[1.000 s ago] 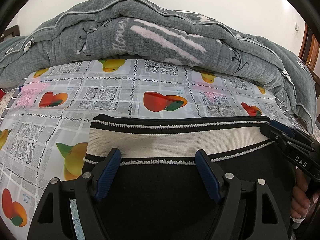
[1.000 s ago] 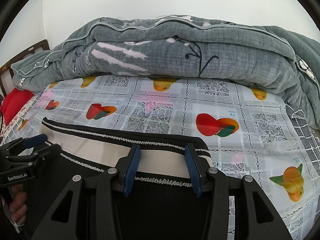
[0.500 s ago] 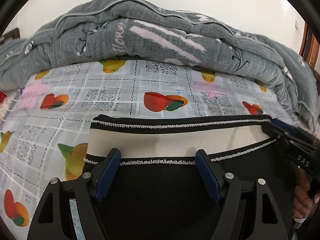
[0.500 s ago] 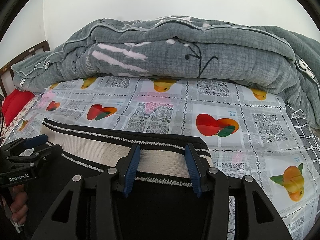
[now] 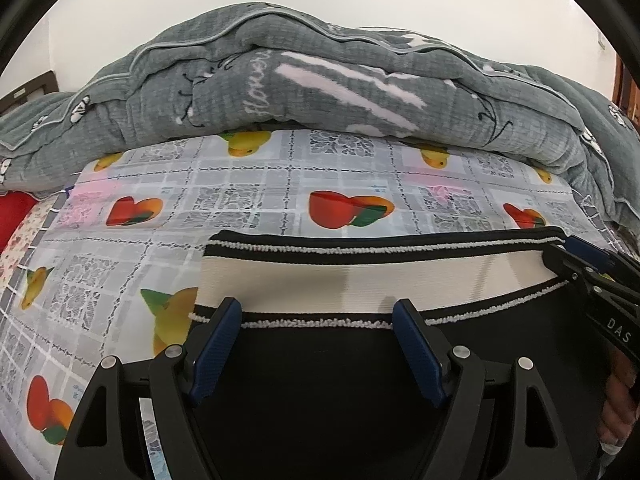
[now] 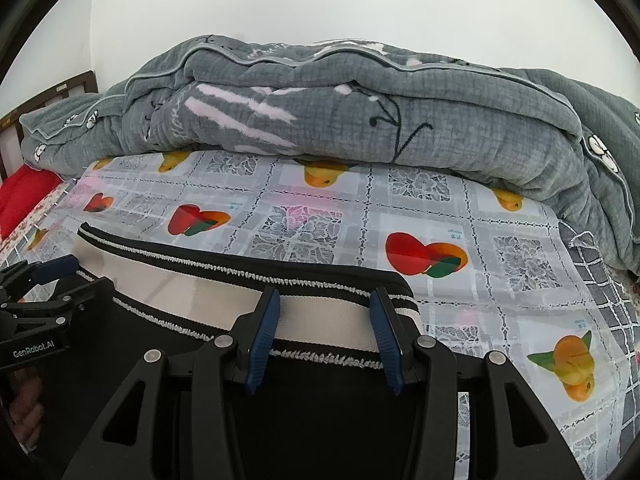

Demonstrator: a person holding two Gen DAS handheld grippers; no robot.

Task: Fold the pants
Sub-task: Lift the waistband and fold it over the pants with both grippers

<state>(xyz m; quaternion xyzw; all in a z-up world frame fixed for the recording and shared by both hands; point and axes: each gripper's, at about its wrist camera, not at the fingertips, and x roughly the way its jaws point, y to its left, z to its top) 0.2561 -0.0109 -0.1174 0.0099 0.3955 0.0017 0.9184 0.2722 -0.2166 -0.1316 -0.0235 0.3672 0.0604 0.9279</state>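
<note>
Black pants [image 5: 320, 392] with a cream, black-edged waistband [image 5: 360, 280] lie flat on the fruit-print cloth. My left gripper [image 5: 316, 312] is open over the waistband's left end, its blue pads on either side of the lower trim. My right gripper [image 6: 324, 304] is open over the waistband's [image 6: 328, 312] right end. Each gripper shows in the other's view: the right one [image 5: 580, 256] at the waistband's right corner, the left one [image 6: 48, 276] at its left corner.
A bulky grey quilt [image 5: 320, 92] is piled along the far side of the bed, against a white wall. The fruit-print plastic cloth [image 6: 440, 216] covers the mattress. A red cushion [image 6: 24, 196] lies at the far left. A wooden bed frame [image 6: 52, 96] shows behind it.
Both grippers have stayed open over the waistband. The left camera has shifted slightly, showing more of the bed's left side. The pants have not moved.
</note>
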